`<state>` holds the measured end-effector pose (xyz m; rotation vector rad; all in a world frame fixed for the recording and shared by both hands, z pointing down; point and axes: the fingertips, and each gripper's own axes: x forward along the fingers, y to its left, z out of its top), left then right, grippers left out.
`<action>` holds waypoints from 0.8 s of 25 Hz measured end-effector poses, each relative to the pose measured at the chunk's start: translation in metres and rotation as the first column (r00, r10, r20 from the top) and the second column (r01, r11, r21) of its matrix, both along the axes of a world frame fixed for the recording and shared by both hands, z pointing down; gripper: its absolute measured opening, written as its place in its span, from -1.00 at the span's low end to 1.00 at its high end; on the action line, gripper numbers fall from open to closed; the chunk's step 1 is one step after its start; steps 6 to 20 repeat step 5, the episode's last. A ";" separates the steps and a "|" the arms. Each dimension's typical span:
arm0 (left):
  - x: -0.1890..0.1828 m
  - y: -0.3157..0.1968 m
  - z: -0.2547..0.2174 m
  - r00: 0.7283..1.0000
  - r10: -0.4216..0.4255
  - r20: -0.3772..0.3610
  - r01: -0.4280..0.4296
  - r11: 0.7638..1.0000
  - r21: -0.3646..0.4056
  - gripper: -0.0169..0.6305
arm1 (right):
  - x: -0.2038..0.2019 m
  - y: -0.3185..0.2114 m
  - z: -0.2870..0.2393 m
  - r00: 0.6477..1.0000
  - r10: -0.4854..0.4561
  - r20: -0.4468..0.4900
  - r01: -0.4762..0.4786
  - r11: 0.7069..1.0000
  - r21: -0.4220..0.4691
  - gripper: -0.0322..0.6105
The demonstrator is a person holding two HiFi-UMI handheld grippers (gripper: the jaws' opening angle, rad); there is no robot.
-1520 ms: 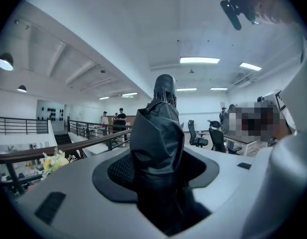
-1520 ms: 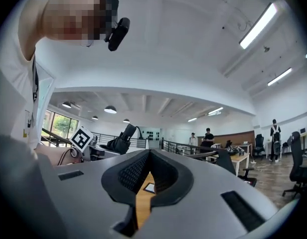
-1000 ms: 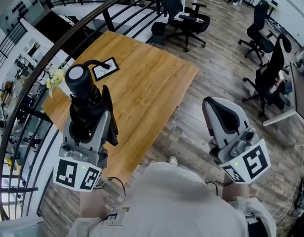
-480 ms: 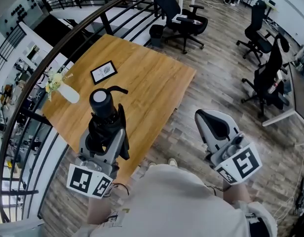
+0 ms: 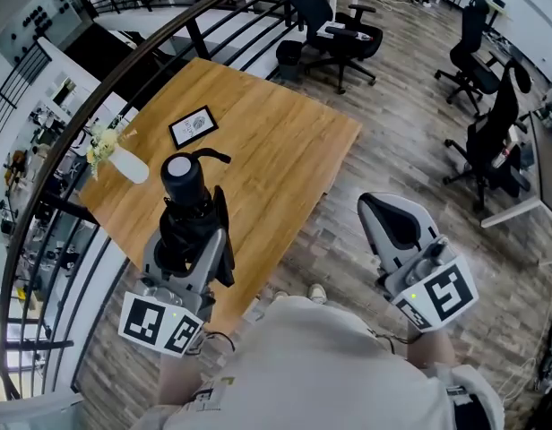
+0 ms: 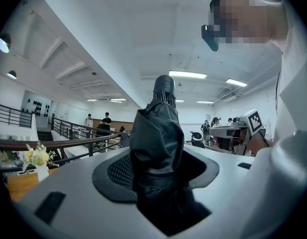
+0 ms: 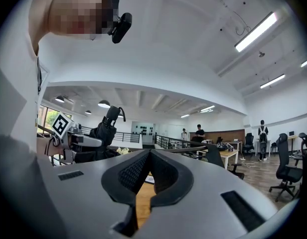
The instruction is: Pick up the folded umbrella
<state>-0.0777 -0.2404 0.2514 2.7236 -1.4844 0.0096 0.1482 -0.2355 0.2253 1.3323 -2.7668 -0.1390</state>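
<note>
The folded black umbrella (image 5: 194, 218) stands upright between the jaws of my left gripper (image 5: 191, 245), which is shut on its bunched fabric. Its round handle end (image 5: 180, 170) with a wrist strap points up over the table's near edge. In the left gripper view the umbrella (image 6: 158, 143) fills the gap between the pads of the left gripper (image 6: 161, 183). My right gripper (image 5: 394, 224) hangs over the floor to the right of the table, shut with nothing in it. In the right gripper view, the right gripper (image 7: 149, 158) has its pads meeting at the tips, and the umbrella (image 7: 107, 127) shows at the left.
The wooden table (image 5: 276, 141) carries a framed card (image 5: 193, 125) and a white vase of flowers (image 5: 116, 158). A dark railing (image 5: 88, 88) runs behind it. Office chairs (image 5: 334, 25) stand on the plank floor beyond and to the right. The person's torso (image 5: 312, 374) fills the bottom.
The left gripper with the umbrella has come down and nearer the person, uncovering the vase. The right gripper has sunk a little. Since half a second ago both have hardly moved.
</note>
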 end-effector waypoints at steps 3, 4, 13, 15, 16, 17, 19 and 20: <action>-0.005 0.000 0.000 1.000 0.001 0.005 -0.001 1.000 0.002 -0.14 | -0.004 0.000 0.001 1.000 0.001 0.005 -0.001 1.000 0.004 -0.81; -0.006 -0.001 0.000 1.000 0.000 0.003 0.000 1.000 0.003 -0.14 | -0.005 -0.001 0.001 1.000 0.000 0.008 0.000 1.000 0.005 -0.81; -0.008 -0.001 0.000 1.000 0.000 0.002 0.000 1.000 0.003 -0.14 | -0.007 -0.001 0.002 1.000 -0.001 0.010 0.001 1.000 0.006 -0.81; -0.008 -0.001 0.000 1.000 0.000 0.002 0.000 1.000 0.003 -0.14 | -0.007 -0.001 0.002 1.000 -0.001 0.010 0.001 1.000 0.006 -0.81; -0.008 -0.001 0.000 1.000 0.000 0.002 0.000 1.000 0.003 -0.14 | -0.007 -0.001 0.002 1.000 -0.001 0.010 0.001 1.000 0.006 -0.81; -0.008 -0.001 0.000 1.000 0.000 0.002 0.000 1.000 0.003 -0.14 | -0.007 -0.001 0.002 1.000 -0.001 0.010 0.001 1.000 0.006 -0.81; -0.008 -0.001 0.000 1.000 0.000 0.002 0.000 1.000 0.003 -0.14 | -0.007 -0.001 0.002 1.000 -0.001 0.010 0.001 1.000 0.006 -0.81; -0.008 -0.001 0.000 1.000 0.000 0.002 0.000 1.000 0.003 -0.14 | -0.007 -0.001 0.002 1.000 -0.001 0.010 0.001 1.000 0.006 -0.81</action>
